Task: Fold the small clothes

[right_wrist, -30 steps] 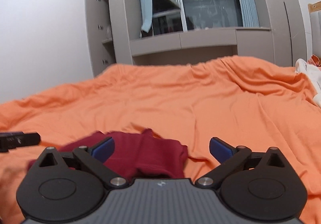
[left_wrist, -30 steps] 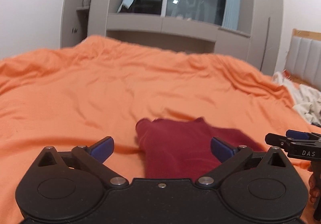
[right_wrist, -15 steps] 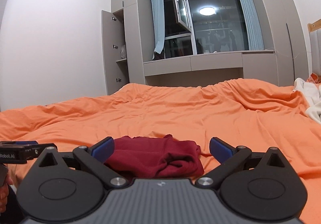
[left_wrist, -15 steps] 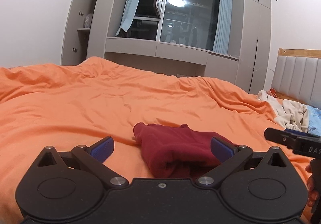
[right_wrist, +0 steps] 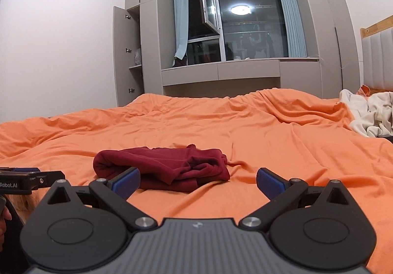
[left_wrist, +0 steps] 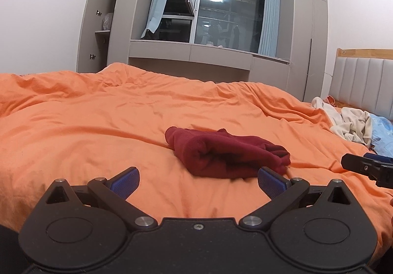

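Note:
A dark red garment (left_wrist: 227,155) lies folded in a compact bundle on the orange bed cover (left_wrist: 86,131). My left gripper (left_wrist: 198,182) is open, its blue pads held just short of the bundle and touching nothing. In the right wrist view the same garment (right_wrist: 167,167) lies ahead and to the left. My right gripper (right_wrist: 197,180) is open too, with nothing between its fingers. The other gripper's tip shows at the right edge of the left wrist view and at the left edge of the right wrist view.
A heap of pale clothes (left_wrist: 351,124) and something blue (left_wrist: 383,134) lie on the bed at the right, by the padded headboard (left_wrist: 363,80). Grey cabinets (right_wrist: 221,75) and a window stand beyond the bed's far edge. A hand (right_wrist: 5,220) shows at the left edge.
Both grippers have drawn back and tilted up from the garment. The red bundle now lies farther ahead of the fingers, and more of the room shows.

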Action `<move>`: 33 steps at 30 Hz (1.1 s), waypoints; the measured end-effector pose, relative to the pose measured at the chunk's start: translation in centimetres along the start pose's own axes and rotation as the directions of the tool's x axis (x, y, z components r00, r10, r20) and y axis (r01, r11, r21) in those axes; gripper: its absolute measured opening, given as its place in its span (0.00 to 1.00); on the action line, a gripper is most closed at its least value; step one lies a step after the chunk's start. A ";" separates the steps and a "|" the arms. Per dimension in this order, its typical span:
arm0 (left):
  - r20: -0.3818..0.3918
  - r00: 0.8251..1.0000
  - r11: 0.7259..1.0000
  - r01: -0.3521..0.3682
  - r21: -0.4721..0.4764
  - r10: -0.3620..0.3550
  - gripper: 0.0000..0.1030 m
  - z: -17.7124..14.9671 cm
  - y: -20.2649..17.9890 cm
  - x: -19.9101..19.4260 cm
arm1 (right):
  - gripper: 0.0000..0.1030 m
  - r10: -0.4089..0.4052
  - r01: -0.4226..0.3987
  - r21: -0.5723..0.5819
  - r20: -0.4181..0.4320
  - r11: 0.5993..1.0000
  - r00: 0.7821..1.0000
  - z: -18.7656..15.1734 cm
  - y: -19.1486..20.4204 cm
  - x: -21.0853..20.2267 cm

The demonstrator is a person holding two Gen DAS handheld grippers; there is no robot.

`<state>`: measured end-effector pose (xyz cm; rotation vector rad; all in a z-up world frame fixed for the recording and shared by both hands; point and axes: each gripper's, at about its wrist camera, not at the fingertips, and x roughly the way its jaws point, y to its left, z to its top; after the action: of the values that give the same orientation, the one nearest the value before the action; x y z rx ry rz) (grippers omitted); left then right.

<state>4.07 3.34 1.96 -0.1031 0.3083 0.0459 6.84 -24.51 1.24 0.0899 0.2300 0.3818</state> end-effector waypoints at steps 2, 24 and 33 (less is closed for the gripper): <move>-0.007 1.000 1.000 0.005 0.003 -0.005 0.99 -0.2 -0.2 0.0 | 1.00 -0.003 0.003 0.006 -0.006 1.000 1.000 -0.1 -0.1 0.0; -0.014 1.000 1.000 0.008 0.015 -0.008 0.99 -0.4 -0.5 0.0 | 1.00 -0.007 0.007 0.001 -0.024 1.000 1.000 -0.3 -0.2 0.6; -0.014 1.000 1.000 0.007 0.015 -0.007 0.99 -0.4 -0.5 0.0 | 1.00 -0.007 0.007 0.002 -0.026 1.000 1.000 -0.3 -0.2 0.6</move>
<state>3.97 2.76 1.62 -0.0899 0.3224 0.0359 7.42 -24.49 0.80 0.0861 0.2566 0.3758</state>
